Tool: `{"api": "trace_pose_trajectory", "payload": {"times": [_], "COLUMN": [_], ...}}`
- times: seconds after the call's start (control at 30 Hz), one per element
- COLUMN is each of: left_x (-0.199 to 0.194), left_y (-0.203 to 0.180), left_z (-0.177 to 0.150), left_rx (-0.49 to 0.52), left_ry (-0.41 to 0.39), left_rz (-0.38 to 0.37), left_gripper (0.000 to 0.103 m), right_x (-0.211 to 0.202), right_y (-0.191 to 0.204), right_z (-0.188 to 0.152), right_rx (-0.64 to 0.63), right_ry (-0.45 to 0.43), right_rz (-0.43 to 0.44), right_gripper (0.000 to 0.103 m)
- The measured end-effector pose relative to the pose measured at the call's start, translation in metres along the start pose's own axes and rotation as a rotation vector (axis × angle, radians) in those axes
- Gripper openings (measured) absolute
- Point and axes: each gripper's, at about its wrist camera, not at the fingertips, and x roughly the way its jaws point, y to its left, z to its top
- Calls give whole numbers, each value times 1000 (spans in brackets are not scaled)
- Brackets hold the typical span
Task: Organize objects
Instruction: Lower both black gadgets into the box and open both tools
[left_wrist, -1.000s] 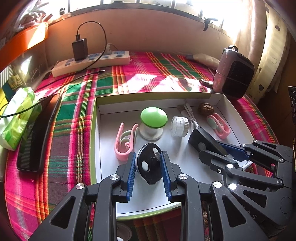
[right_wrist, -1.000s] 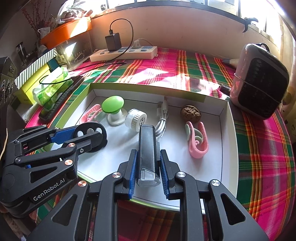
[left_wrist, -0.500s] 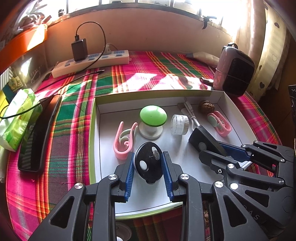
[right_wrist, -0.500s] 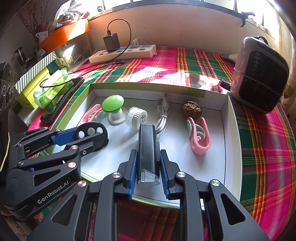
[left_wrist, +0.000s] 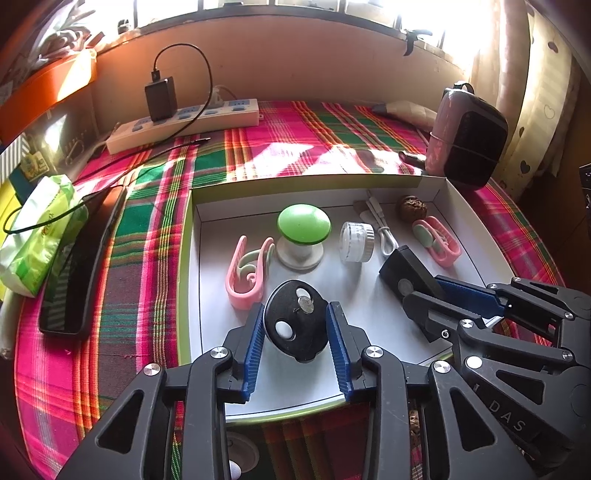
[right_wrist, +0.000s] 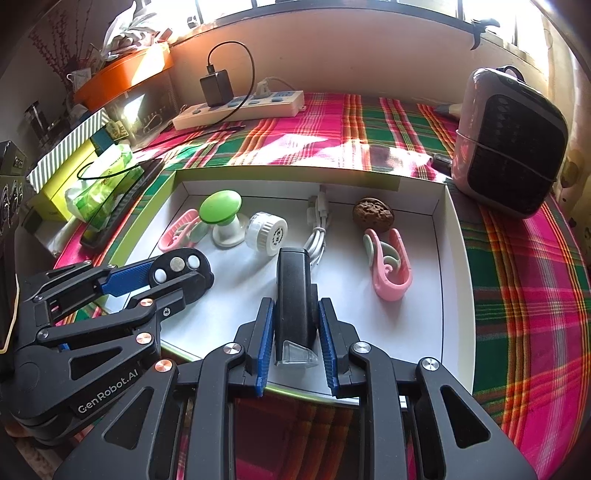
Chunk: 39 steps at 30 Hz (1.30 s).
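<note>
Nearest to the left camera, the left hand-held gripper has its blue pads on both sides of a black oval disc; a small gap shows on each side, so the disc is released and lies on the floor of the white tray. Beside it, the right hand-held gripper is clenched on a black rectangular device, which has a clear tip at its near end and sits over the front part of the same tray. Further inside the tray lie a pink clip at the left, a green mushroom-shaped knob, a small white round jar, a white cable, a brown walnut and a second pink clip at the right. Behind the tray, on the plaid cloth of the counter, stand a white power strip with a black charger, and a pink heater at the far right.
</note>
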Motion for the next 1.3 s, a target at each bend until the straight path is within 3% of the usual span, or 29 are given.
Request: {"api": "trace_pose_trajectory", "payload": {"times": [0.27,0.53,1.3], "left_x": [-8,-24,-67], "left_y": [-1,-4,-11], "left_z": [-3,-9,-39], "left_rx": [2,11,30], "left_ry": [-10,-43,-121], "left_rz": [5,27,89], "left_gripper": [34,34,34], "right_x": [-7,-20,-59], "right_y": [0,5,16], "right_z": [-3,-11,-39], "right_rx": [12,-3,-8], "right_ry": [-14,-52,-145], "right_rz": [-1,-33,-51], "right_gripper": [38,42,42]}}
